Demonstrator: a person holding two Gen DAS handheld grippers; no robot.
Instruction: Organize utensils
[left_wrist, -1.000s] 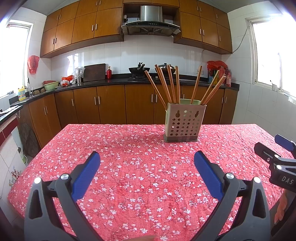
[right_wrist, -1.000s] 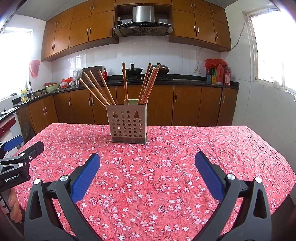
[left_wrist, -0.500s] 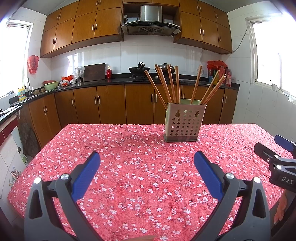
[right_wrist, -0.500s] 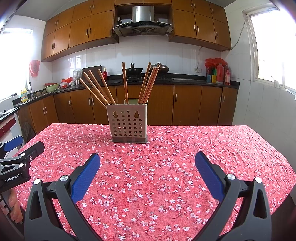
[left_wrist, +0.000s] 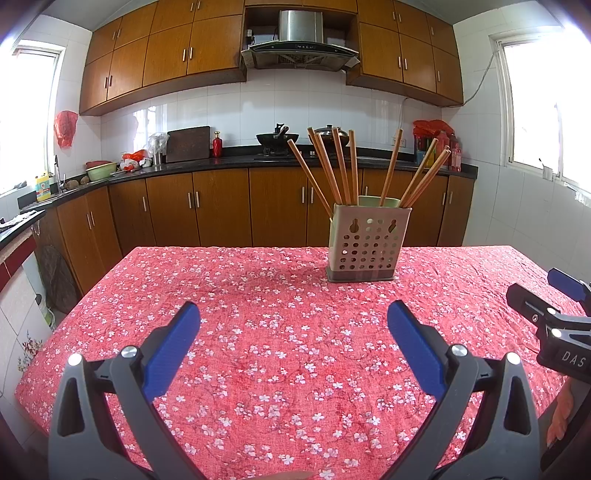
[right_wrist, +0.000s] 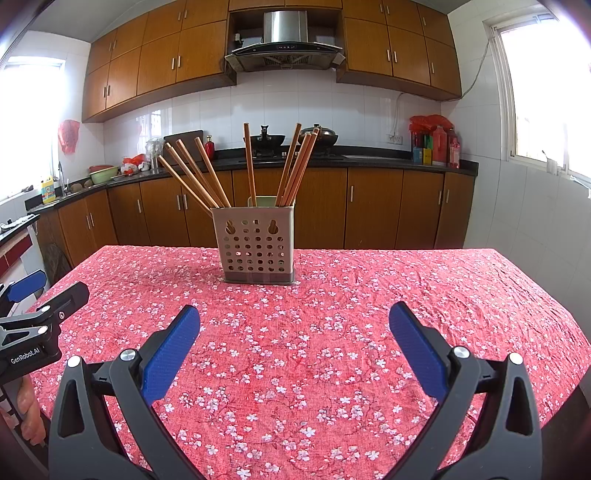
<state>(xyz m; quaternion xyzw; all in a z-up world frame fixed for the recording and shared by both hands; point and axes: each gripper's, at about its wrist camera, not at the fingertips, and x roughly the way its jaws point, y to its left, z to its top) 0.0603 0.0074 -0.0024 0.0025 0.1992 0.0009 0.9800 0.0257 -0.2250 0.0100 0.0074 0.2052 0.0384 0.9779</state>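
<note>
Kitchen table (left_wrist: 258, 369) covered by a red cloth with a white flower print, seen from both wrist cameras. A perforated beige holder (left_wrist: 368, 242) stands upright on the far half of the table, to the right of centre in the left view and near centre in the right view (right_wrist: 257, 245). Wooden chopsticks (left_wrist: 332, 166) lean out of it in two fans, one to the left and one to the right, with one stick nearly upright between them; a pale green insert (right_wrist: 266, 201) shows above the rim, though what it is cannot be told from here. The left gripper (left_wrist: 293, 321) hovers over the near part of the cloth, its blue-padded fingers (left_wrist: 173, 347) spread wide with nothing between them. The right gripper (right_wrist: 294, 323) is likewise spread wide and empty, well apart from the holder. Each gripper appears at the edge of the other's view. Brown cabinets (left_wrist: 221, 206) and a dark counter (right_wrist: 369, 160) line the far wall.
</note>
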